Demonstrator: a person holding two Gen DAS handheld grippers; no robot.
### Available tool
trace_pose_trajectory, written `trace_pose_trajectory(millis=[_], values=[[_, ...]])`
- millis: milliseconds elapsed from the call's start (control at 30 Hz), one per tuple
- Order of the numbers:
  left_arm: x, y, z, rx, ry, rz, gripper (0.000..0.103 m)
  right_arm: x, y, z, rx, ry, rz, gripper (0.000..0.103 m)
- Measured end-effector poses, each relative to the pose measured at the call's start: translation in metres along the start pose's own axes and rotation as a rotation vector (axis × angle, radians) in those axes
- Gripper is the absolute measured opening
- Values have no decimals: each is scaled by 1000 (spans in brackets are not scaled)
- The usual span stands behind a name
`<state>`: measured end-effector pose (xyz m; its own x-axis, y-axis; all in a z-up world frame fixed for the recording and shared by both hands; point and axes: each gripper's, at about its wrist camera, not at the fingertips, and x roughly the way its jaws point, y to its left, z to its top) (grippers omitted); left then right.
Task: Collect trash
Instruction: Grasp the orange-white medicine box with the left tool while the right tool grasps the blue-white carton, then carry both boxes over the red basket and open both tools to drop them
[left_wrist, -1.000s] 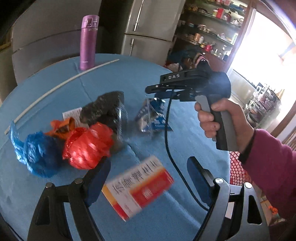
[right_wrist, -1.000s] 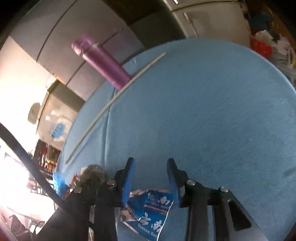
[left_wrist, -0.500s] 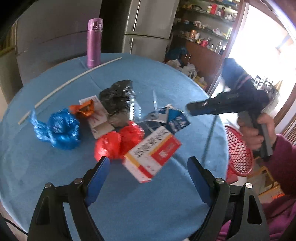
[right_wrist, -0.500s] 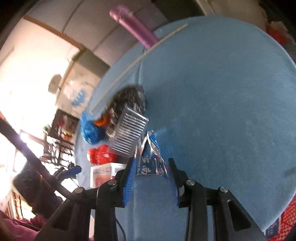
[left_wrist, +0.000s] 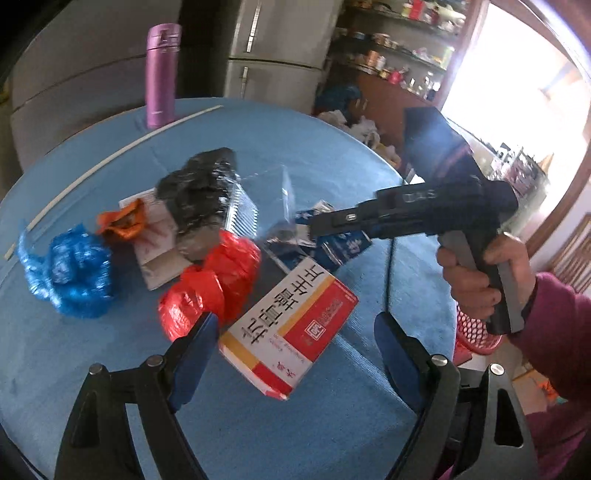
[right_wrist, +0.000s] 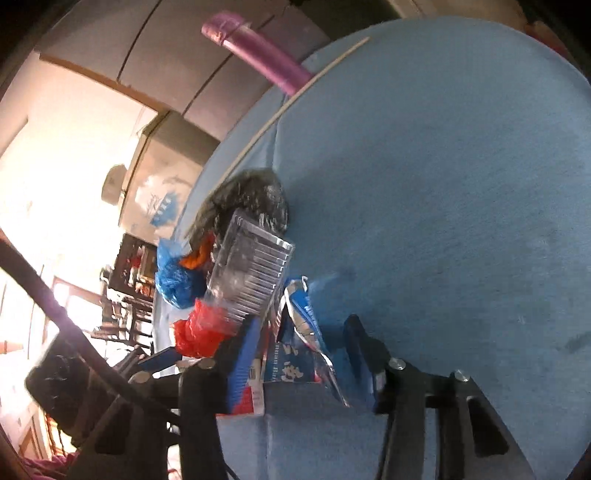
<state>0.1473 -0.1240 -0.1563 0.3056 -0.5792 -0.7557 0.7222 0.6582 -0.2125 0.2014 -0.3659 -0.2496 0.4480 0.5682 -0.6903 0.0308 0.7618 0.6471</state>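
Trash lies in a heap on the blue round table (left_wrist: 258, 435). A white, red and yellow box (left_wrist: 290, 330) sits just ahead of my open, empty left gripper (left_wrist: 291, 347). Behind it are a red bag (left_wrist: 214, 280), a blue bag (left_wrist: 70, 273), an orange wrapper (left_wrist: 123, 221), a black bag (left_wrist: 199, 188) and a clear ribbed plastic tray (right_wrist: 251, 273). My right gripper (right_wrist: 299, 354) is open with its jaws on either side of a blue foil packet (right_wrist: 295, 354), close to it but not closed. It also shows in the left wrist view (left_wrist: 406, 218), over the packet (left_wrist: 343, 243).
A purple flask (left_wrist: 161, 74) stands at the table's far edge beside a long white stick (left_wrist: 110, 158). A red mesh basket (left_wrist: 476, 332) sits below the table edge on the right. A grey cabinet and shelves stand behind.
My right gripper swung back over the heap and now straddles the blue foil packet. My left gripper came closer to the box. The pile looks shifted toward the near edge.
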Motion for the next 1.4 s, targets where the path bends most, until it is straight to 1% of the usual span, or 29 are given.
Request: trace_pose_trajectory(millis=[67, 100, 167, 200, 233, 300, 367, 467, 500, 533, 633, 800, 900, 1000, 1067, 1167, 1267, 1400], values=[[3, 0, -1, 1, 4, -1, 86, 0, 2, -2, 0, -7, 15, 25], [4, 1, -2, -6, 6, -5, 86, -3, 5, -5, -11, -22, 16, 24], [6, 3, -6, -25, 9, -15, 75, -9, 9, -11, -24, -46, 1, 23], [8, 4, -7, -32, 18, -25, 63, -13, 11, -14, -24, -61, 2, 23], [10, 4, -10, -43, 31, -41, 61, -18, 11, -17, -22, -79, -3, 23], [8, 1, -11, -45, 20, -31, 61, -30, 7, -23, 3, -113, -12, 23], [9, -3, -13, -44, 37, -30, 61, -42, -1, -30, 53, -146, -1, 23], [10, -10, -14, -28, 34, -11, 61, -62, -8, -42, 91, -190, 16, 23], [11, -11, -15, -27, 35, -1, 60, -69, -10, -45, 98, -201, 19, 23], [12, -12, -15, -30, 35, 5, 54, -77, -11, -50, 107, -220, 23, 23], [12, -15, -16, -64, 23, 11, 54, -103, -12, -63, 116, -276, 19, 23], [7, -28, -14, -86, 0, 13, 53, -138, -14, -82, 129, -333, 6, 23], [10, -49, -4, -53, -3, -8, 50, -160, -24, -99, 148, -359, -2, 23], [16, -73, 7, 5, 1, -43, 50, -181, -35, -114, 162, -388, -47, 23], [22, -91, 15, 50, 6, -65, 50, -197, -46, -127, 189, -409, -56, 23], [36, -116, 24, 118, 15, -63, 50, -218, -62, -148, 234, -446, -90, 23], [43, -126, 29, 108, 33, -104, 49, -237, -82, -168, 294, -482, -111, 23], [48, -151, 42, 179, 33, -127, 49, -256, -102, -187, 341, -506, -153, 23]])
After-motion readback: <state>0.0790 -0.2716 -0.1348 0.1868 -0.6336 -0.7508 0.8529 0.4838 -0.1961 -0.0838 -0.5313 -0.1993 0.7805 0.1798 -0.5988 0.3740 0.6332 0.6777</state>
